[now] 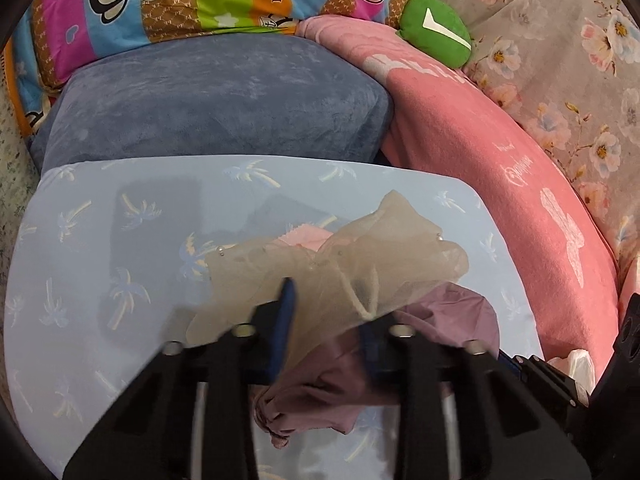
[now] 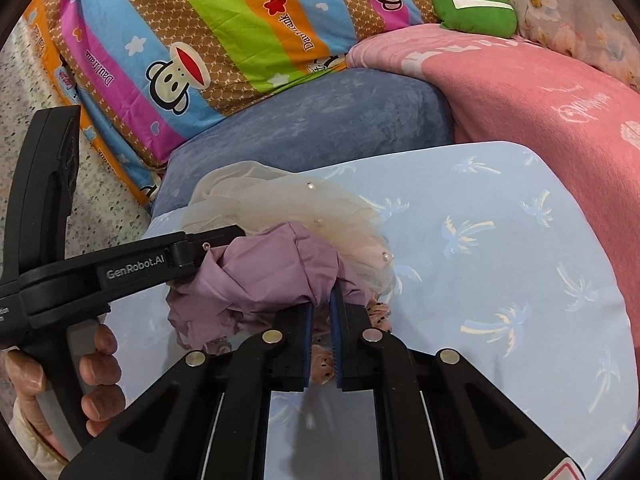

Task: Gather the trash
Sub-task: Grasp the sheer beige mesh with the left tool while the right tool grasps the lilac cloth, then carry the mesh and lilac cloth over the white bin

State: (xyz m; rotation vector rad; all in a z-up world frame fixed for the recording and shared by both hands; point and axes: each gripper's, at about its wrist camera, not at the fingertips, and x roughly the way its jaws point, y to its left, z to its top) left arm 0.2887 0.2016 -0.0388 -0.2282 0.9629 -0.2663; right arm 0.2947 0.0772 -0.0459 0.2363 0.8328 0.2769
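**Both claws on one bundle of cloth, left end and right end**

Nearest to me, my right claw [image 2: 322, 312] has its blue pads drawn almost together, pinching a fold of the mauve cloth [image 2: 256, 276] at its near right edge; something small and patterned shows in the slit below the pads, too hidden to name. My left claw [image 1: 326, 304] is also drawn in, its jaws buried under the beige tulle with pearl beads [image 1: 340, 256]. The right wrist view shows its tips meeting the cloth's left side, so I judge it is nipping the same bundle there.

The bundle sits on the pale blue palm-print tray [image 2: 500, 260], which serves as my worktop. Its long axis runs across, from left claw to right. The tulle lies on the far side, the mauve cloth nearer me, and a scrap of pink [image 1: 308, 240] peeks between. Each claw holds its own end, so any lift wants both rising together.

Beyond the tray lie the blue plush cushion [image 1: 220, 96], the pink blanket [image 1: 480, 152] and the striped monkey-print quilt [image 2: 208, 40].
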